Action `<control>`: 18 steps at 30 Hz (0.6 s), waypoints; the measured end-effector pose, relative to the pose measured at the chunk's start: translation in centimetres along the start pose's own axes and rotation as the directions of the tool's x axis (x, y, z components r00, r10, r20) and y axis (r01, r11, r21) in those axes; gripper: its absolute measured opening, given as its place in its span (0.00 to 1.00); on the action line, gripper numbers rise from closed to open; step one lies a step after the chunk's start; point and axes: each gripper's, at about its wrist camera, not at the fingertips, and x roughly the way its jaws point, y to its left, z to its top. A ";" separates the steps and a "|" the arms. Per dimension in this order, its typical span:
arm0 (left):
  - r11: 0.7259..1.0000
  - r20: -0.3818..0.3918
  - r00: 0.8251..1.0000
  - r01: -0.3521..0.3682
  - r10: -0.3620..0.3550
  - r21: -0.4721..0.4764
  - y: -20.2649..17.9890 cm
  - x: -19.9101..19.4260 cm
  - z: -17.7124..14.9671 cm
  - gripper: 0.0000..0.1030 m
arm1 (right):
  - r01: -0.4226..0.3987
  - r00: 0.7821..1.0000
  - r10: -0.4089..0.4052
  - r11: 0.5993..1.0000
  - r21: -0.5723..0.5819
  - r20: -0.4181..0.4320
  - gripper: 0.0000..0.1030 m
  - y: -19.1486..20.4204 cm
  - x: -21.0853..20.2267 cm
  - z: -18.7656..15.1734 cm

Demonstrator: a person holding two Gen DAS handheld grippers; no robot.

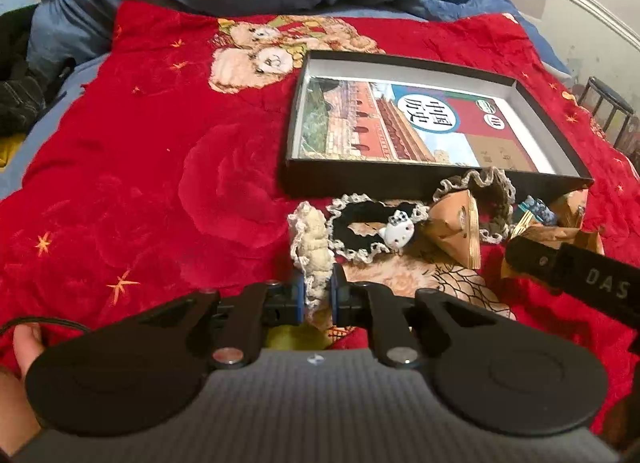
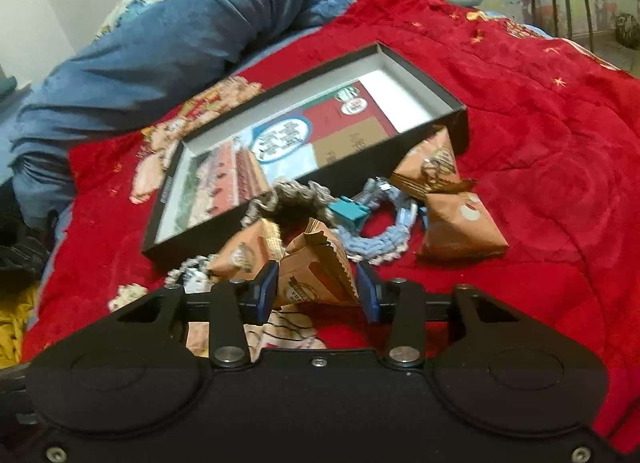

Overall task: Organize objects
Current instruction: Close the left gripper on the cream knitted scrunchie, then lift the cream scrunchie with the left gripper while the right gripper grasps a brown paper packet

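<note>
Nearest to us, the left hand-held gripper (image 1: 320,295) has its blue pads pressed onto a cream lace-trimmed scrunchie (image 1: 314,247), which bulges out past the pads; it looks soft, nearly weightless and easily squashed, so we judge a pinch across its bunched middle will hold it without slipping. The right hand-held gripper (image 2: 316,287) stands about half open around a brown pyramid-shaped snack packet (image 2: 318,275), the left pad touching the foil and the right pad just off it, so we cannot say it grips yet. The packet looks light and crinkly, with air inside; we would take it across the flat faces below the serrated seam, gently, since a hard squeeze may crush the contents. Around these lie a black scrunchie with a white cat charm (image 1: 376,233), more brown packets (image 2: 464,229), a pale blue scrunchie (image 2: 384,235) and a teal clip (image 2: 350,215), all heaped on the red blanket (image 1: 140,183) of the bed. Just beyond stands the open black box (image 1: 436,183), with a Chinese history book (image 1: 400,123) lying flat inside.
</note>
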 end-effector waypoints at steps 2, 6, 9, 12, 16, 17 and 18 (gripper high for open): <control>1.000 0.013 1.000 -0.014 0.014 -0.002 0.0 -0.2 -0.1 0.15 | -0.007 1.000 0.007 1.000 -0.001 0.009 0.39 0.1 -0.3 -0.1; 0.999 0.043 0.999 -0.034 0.033 0.000 0.0 -0.6 -0.1 0.15 | -0.026 0.999 0.026 1.000 0.002 0.026 0.39 0.2 -0.8 0.1; 1.000 0.075 0.997 -0.026 0.026 -0.004 0.0 -1.2 0.0 0.15 | -0.048 0.998 0.047 0.999 0.018 0.044 0.39 0.1 -1.4 0.2; 1.000 0.111 0.994 -0.022 0.022 0.000 -0.1 -1.9 0.0 0.15 | -0.071 0.996 0.069 0.997 0.023 0.057 0.39 0.2 -2.1 0.1; 1.000 0.167 0.986 -0.019 0.016 0.015 -0.2 -3.0 -0.1 0.15 | -0.109 0.991 0.106 0.994 0.022 0.085 0.39 0.3 -3.1 0.2; 1.000 0.175 0.984 -0.023 0.020 0.018 -0.3 -3.1 -0.2 0.16 | -0.120 0.989 0.117 0.993 0.022 0.095 0.39 0.3 -3.3 0.2; 1.000 0.181 0.983 -0.021 0.017 0.019 -0.4 -3.3 -0.2 0.16 | -0.134 0.986 0.131 0.991 0.022 0.106 0.39 0.3 -3.6 0.2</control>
